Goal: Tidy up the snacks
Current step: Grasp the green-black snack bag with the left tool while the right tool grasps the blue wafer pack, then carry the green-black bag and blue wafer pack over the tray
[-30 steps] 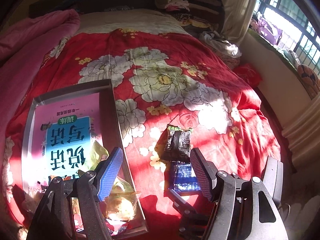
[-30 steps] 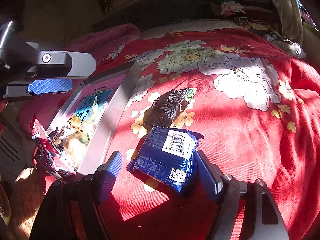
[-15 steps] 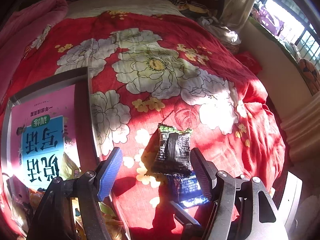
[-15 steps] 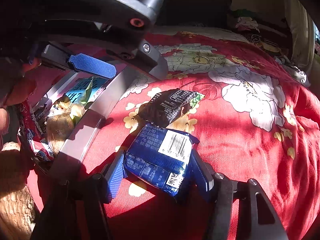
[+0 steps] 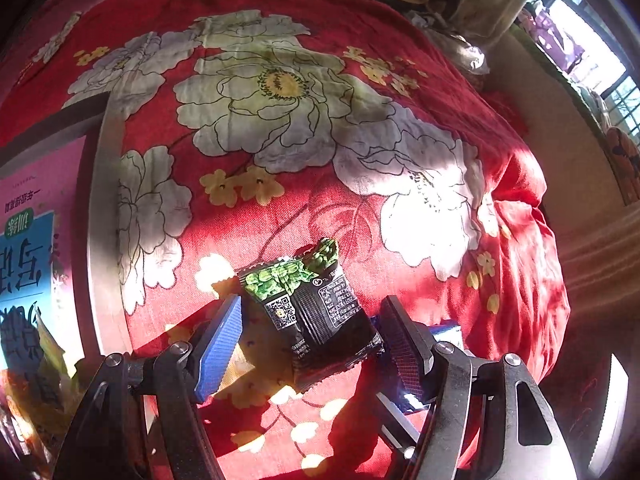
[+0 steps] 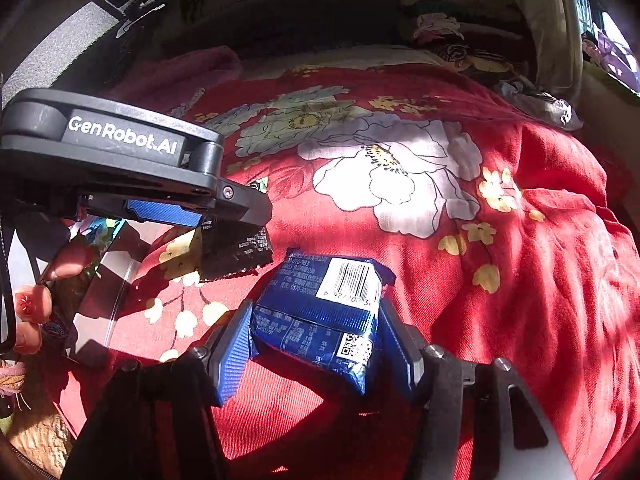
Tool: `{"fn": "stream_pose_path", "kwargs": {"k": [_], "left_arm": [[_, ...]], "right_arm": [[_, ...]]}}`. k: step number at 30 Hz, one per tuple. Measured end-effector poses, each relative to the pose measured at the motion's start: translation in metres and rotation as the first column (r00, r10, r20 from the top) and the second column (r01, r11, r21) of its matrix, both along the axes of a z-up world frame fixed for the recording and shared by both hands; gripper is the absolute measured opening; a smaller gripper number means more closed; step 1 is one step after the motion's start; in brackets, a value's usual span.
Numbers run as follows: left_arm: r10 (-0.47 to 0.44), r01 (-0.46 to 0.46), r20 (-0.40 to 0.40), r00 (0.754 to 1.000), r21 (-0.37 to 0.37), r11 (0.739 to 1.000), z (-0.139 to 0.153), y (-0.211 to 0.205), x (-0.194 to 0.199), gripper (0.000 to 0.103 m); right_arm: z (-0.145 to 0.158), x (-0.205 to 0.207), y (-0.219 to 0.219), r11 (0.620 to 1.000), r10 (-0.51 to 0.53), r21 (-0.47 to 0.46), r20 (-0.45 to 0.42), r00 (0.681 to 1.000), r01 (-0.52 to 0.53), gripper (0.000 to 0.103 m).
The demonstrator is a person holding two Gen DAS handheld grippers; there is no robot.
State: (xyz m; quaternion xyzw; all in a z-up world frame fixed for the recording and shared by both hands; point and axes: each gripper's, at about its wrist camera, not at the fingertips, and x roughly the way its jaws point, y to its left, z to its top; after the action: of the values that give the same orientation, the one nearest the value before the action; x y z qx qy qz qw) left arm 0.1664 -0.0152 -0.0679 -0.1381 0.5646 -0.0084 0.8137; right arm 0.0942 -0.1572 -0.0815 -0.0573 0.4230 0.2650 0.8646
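From my left wrist camera: my left gripper straddles a black snack packet lying on the red floral bedspread, its jaws standing wide, the right pad just beside the packet's edge and the left pad clear of it, so I judge it lined up for a pinch that has not yet been made. The grey tray that I take to be the snacks' destination lies along the left edge, a pink and blue book lying in it. From my right wrist camera: my right gripper has just been closing and now pinches a blue snack packet between both pads, barcode side up, the packet's far end on the bedspread. The left gripper's body reaches in from the left over the black packet, with fingertips of the hand gripping it visible at the frame's edge. Both packets lie close together, probably why the two grippers crowd one spot.
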Motion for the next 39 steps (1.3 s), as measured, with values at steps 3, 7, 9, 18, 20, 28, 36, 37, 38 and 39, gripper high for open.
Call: {"fn": "stream_pose_path", "kwargs": {"k": [3,7,9,18,20,28,36,37,38,39], "left_arm": [[0.018,-0.019,0.010,1.000,0.013,1.000,-0.003,-0.003,0.003,0.071],[0.040,-0.040,0.024,0.999,0.027,0.999,-0.004,0.000,0.001,0.046],[0.042,-0.043,0.036,0.998,0.023,0.999,-0.002,0.003,-0.001,0.038],[0.066,-0.064,0.108,0.992,-0.022,0.998,0.025,0.018,-0.037,0.036],[0.066,-0.066,0.125,0.990,-0.009,0.998,0.034,0.021,-0.046,0.036],[0.095,-0.097,0.192,0.977,-0.002,0.995,0.070,0.041,-0.079,0.036],[0.133,-0.142,0.256,0.957,0.015,0.990,0.101,0.064,-0.112,0.036],[0.138,-0.146,0.261,0.955,0.013,0.989,0.104,0.067,-0.116,0.036],[0.143,-0.151,0.267,0.953,0.012,0.988,0.107,0.070,-0.120,0.036],[0.148,-0.158,0.273,0.951,0.012,0.987,0.110,0.073,-0.123,0.036]], "right_arm": [[-0.004,0.000,0.009,0.999,0.016,-0.046,0.011,1.000,-0.015,0.061],[0.000,0.002,0.008,0.998,0.032,-0.050,0.018,0.999,-0.031,0.056],[0.006,0.003,0.001,1.000,0.026,0.005,0.010,1.000,-0.026,0.055],[0.035,-0.007,-0.013,0.981,0.047,0.187,0.061,0.997,-0.057,0.055],[0.039,-0.010,-0.013,0.977,0.052,0.204,0.071,0.996,-0.065,0.055],[0.052,-0.023,-0.007,0.969,0.075,0.226,0.109,0.991,-0.098,0.055],[0.066,-0.035,-0.004,0.963,0.090,0.240,0.132,0.987,-0.120,0.055],[0.068,-0.037,-0.004,0.963,0.090,0.242,0.135,0.987,-0.121,0.055],[0.069,-0.038,-0.002,0.961,0.094,0.245,0.136,0.986,-0.126,0.055],[0.071,-0.040,0.000,0.960,0.100,0.246,0.135,0.986,-0.132,0.055]]}}
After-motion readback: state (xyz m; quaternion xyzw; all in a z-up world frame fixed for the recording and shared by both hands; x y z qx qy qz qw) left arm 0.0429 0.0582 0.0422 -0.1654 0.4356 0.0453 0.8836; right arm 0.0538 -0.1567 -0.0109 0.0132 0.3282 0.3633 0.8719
